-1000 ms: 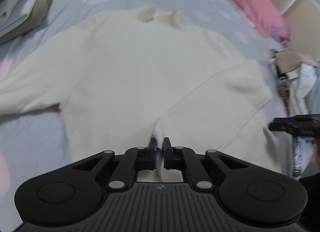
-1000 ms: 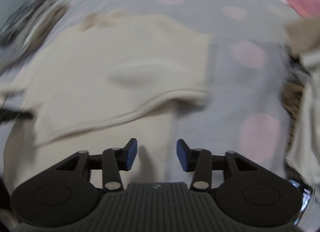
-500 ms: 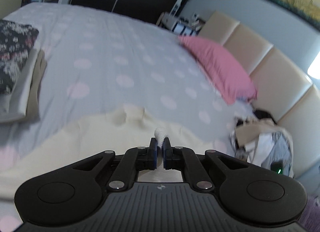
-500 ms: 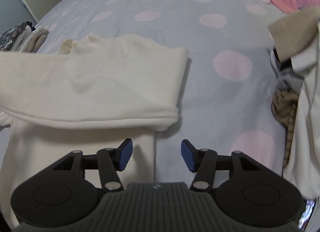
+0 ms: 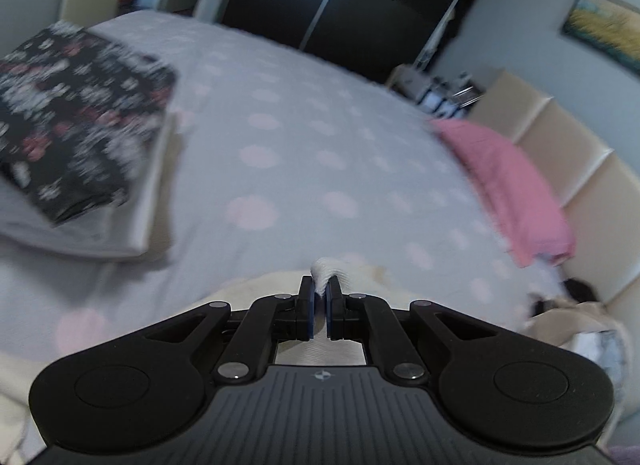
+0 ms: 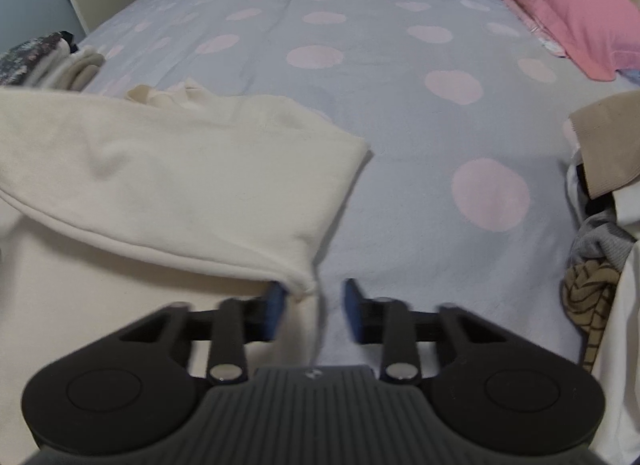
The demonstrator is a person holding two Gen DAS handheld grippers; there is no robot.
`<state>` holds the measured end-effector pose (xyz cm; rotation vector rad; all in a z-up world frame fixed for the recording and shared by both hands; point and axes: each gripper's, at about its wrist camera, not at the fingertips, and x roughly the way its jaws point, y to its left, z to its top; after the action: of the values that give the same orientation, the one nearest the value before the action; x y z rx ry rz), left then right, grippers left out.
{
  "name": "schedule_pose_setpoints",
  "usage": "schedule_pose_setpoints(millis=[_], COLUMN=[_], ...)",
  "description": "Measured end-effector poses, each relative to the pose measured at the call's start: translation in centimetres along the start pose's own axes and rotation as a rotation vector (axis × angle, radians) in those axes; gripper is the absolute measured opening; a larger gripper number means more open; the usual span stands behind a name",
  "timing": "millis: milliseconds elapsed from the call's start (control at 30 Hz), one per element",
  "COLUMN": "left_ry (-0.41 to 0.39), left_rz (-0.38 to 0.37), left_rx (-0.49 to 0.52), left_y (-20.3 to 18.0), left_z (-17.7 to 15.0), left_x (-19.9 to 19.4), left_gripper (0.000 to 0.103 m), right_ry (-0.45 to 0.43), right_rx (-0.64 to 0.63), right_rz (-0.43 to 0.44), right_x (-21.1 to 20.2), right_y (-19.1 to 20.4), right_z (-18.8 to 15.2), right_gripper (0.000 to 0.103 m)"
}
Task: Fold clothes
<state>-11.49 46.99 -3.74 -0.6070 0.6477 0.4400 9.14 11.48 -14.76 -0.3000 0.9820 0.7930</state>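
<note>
Across the grey bedspread (image 6: 380,113) with pink dots, my cream sweater (image 6: 168,185) lies partly folded at the near left; my left gripper (image 5: 319,305) pinches its fabric, my right gripper (image 6: 314,309) hangs parted beside the sleeve corner. Pink pillow (image 6: 560,5), padded headboard (image 5: 580,185), dark wardrobe (image 5: 320,5) beyond.

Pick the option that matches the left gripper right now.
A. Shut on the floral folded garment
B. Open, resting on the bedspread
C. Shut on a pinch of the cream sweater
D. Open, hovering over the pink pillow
C: in the left wrist view the left gripper has its blue pads pressed together on a bunched tuft of the cream sweater, which pokes up between them.
</note>
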Motion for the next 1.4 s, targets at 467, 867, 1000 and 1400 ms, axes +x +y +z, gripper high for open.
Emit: schedule_pose_setpoints(millis=[467,867,1000,1400], left_ry=[0.196,0.219,0.257,0.279], left_rz=[0.151,0.173,0.18,0.197], left_rx=[-0.032,-0.11,-0.097,-0.111], left_y=[3.8,5.3,5.4,5.3], left_z=[-4.6,-5.7,-6.5,-7.0], left_x=[5.4,4.2,4.9,4.8], left_gripper=[0.008,0.043,0.043,0.043], right_ry=[0.015,0.006,-0.007,-0.089], right_rx=[0.161,-0.079,-0.235,-0.417], right_rz=[0.016,0.026,-0.038,-0.109], right_x=[-0.7,-0.4,0.2,0.1], right_y=[-3.4,0.3,1.9,3.9], right_z=[-0.3,-1.0,-1.6,-1.5], right_gripper=[0.007,0.044,0.044,0.015])
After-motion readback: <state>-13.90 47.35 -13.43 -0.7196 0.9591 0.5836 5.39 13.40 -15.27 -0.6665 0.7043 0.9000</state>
